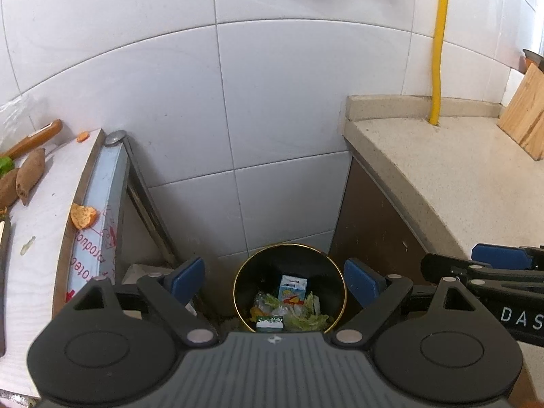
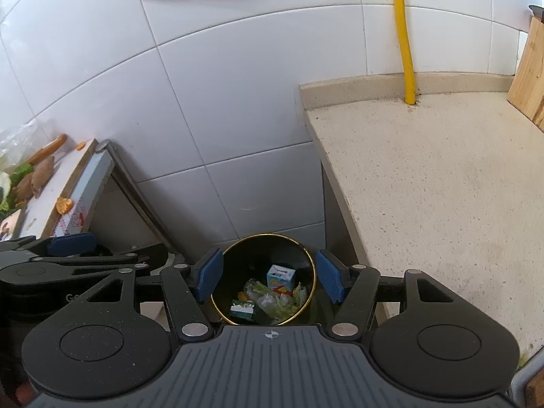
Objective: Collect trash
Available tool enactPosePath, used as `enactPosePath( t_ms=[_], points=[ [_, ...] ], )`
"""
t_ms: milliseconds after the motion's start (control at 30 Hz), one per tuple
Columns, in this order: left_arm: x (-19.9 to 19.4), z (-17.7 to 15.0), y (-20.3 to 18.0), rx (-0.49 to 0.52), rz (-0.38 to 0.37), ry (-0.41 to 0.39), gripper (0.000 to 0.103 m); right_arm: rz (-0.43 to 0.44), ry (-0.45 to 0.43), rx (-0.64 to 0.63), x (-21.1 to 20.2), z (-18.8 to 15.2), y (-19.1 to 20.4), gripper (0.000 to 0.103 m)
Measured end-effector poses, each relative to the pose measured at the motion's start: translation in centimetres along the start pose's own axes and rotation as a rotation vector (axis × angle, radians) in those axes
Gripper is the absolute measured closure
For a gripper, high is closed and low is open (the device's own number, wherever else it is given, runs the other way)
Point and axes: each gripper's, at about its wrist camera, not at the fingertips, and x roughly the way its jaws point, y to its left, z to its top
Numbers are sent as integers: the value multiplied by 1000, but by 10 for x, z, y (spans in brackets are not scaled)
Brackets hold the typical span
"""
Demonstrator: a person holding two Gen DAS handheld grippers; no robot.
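Both the left claw point(image 1: 273, 280) and right claw point(image 2: 270, 277) were held released and empty directly above the bin point(image 1: 336, 272), trash already dropped inside, so the orange peel point(image 1: 83, 216) on the table point(image 1: 40, 224) far left should be fetched next.

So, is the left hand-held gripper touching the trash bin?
Apart. In the left wrist view, the left hand-held gripper hangs open above the trash bin on the floor.

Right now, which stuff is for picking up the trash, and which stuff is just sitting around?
For the job:
- black round bin with gold rim, holding cartons and lettuce scraps
- orange peel scrap on the white board edge

Just lying about:
- brown sweet potatoes
- yellow pipe
- wooden knife block
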Motion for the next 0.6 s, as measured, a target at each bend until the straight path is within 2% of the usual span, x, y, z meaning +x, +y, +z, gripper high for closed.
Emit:
enactPosePath(
  t_ms=[400,600],
  points=[
    [3,1,1,-5,-28,12,19,-1,-9,4,-2,1,-1,34],
    [0,1,-2,8,-11,-20,18,-2,-11,7,-1,2,0,34]
  ],
)
